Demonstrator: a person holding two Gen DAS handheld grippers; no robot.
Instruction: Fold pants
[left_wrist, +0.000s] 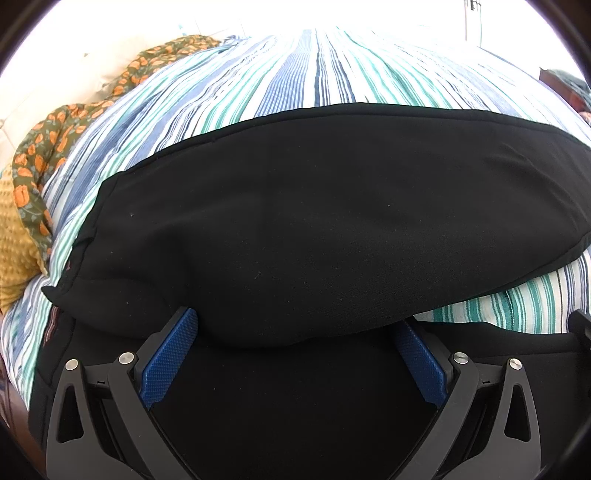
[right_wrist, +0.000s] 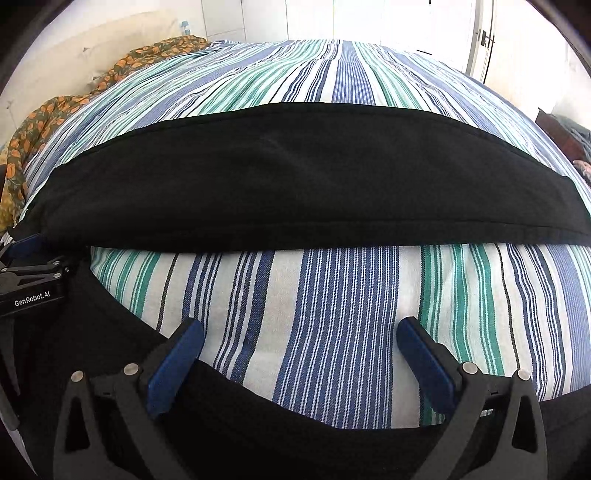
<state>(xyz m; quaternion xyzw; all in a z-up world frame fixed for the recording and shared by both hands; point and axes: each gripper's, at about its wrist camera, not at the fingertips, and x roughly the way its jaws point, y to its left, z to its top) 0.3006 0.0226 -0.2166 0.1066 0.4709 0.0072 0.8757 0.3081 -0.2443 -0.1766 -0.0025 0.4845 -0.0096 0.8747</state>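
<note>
Long black fabric pants (right_wrist: 288, 177) lie flat across a bed with a blue, green and white striped cover (right_wrist: 332, 306), running side to side as one band in the right wrist view. A second part of the black pants lies along the bed's near edge, under both grippers; a strip of bare striped cover shows between the two parts in the right wrist view.

Left gripper (left_wrist: 295, 354), black frame with blue textured pads: jaws spread wide, released, nothing clamped. Its fingertips (left_wrist: 184, 325) sit at the near edge of the upper black band, which seems to drape over the tips; black cloth also lies below, between the fingers. Whether the pads touch the cloth cannot be told.

Right gripper (right_wrist: 299, 343), same build: jaws fully apart, nothing pinched. Its fingertips (right_wrist: 410, 332) stand over the bare striped cover, with the edge of the near black cloth below them. The left gripper body, marked GenRobot.AI, shows at the left edge of the right wrist view, at the band's left end.

Orange-flowered olive green cloth (left_wrist: 40, 155) is bunched along the bed's left edge, with a mustard yellow knitted blanket (left_wrist: 14, 240) beside it.
</note>
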